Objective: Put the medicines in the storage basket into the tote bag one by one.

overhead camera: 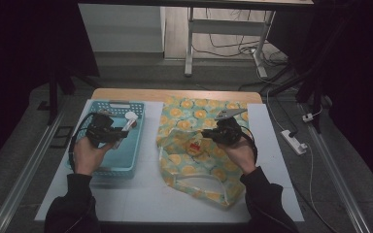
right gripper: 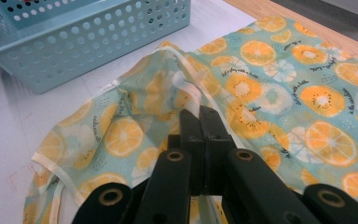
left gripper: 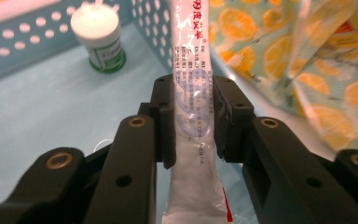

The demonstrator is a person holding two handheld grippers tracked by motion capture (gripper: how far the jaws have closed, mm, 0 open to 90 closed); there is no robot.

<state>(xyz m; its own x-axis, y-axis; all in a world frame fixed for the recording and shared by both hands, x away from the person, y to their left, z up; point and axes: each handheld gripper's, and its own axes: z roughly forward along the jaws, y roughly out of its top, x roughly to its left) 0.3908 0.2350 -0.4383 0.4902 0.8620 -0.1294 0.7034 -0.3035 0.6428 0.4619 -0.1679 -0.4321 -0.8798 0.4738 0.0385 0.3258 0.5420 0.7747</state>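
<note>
Clamped between the pads of the left tongs [left gripper: 193, 119] was a long white sachet [left gripper: 191, 140] with red print, held about halfway along so that one end ran forward past the fingertips and the other back toward the hand. Beyond the tips of those tongs and off to one side stood a small white-capped bottle [left gripper: 100, 39], upright on the floor of the blue basket [left gripper: 37, 107]. In the high view the left tongs [overhead camera: 108, 132] hung over the basket [overhead camera: 126, 167], sachet [overhead camera: 127, 125] in their grip, clear of its floor; my guess was that the sachet was being carried out toward the bag.

On the far side of the basket wall from the left tongs lay the orange-print cloth bag [right gripper: 279, 79], flat on the white table [right gripper: 4, 121]. Pressed fully together, the right tongs [right gripper: 200, 119] pinched the bag's pale hem, which ran away from their tips in a raised fold. That pinch probably served to lift one layer and keep the mouth open for the sachet. In the high view the right tongs [overhead camera: 219, 131] sat over the middle of the bag [overhead camera: 189, 167], well apart from the left pair.
</note>
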